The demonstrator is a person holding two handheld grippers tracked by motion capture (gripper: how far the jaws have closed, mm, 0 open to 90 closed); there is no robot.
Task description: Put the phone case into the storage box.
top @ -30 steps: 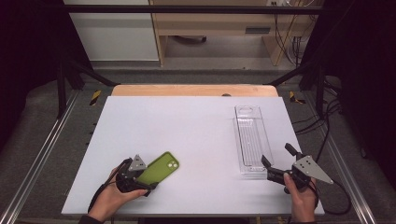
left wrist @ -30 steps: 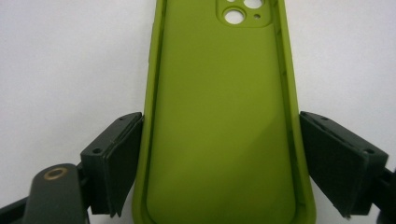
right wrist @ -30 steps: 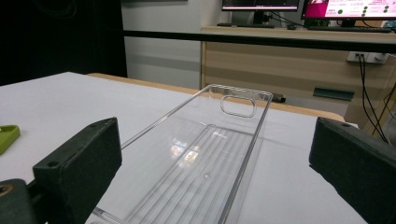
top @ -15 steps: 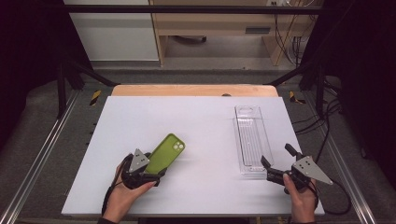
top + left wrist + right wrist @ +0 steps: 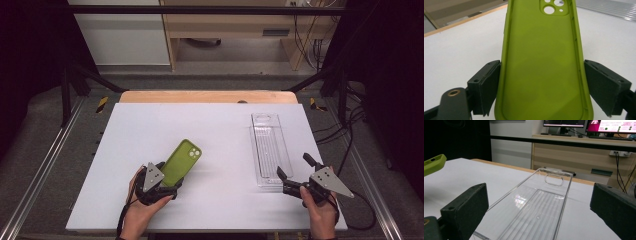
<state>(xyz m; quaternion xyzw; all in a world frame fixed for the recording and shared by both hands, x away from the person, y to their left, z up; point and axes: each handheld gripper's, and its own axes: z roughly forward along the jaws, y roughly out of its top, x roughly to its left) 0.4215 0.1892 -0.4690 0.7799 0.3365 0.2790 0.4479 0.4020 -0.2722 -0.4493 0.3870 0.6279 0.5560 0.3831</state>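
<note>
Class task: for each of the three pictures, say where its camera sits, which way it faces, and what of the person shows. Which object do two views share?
High view: above the person's side, facing forward and down on the table; both hands show.
Left gripper view: on the left gripper, facing along the green phone case between its fingers.
Right gripper view: on the right gripper, facing the clear tray.
Shared: the clear tray, in the high and right gripper views.

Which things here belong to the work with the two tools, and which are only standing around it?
Likely part of the work:
- green phone case, held between the jaws of the left tool
- clear plastic tray, lying before the open right tool
- white table

Only around:
- wooden desk behind the table
- monitors on it
- cables on the floor
</note>
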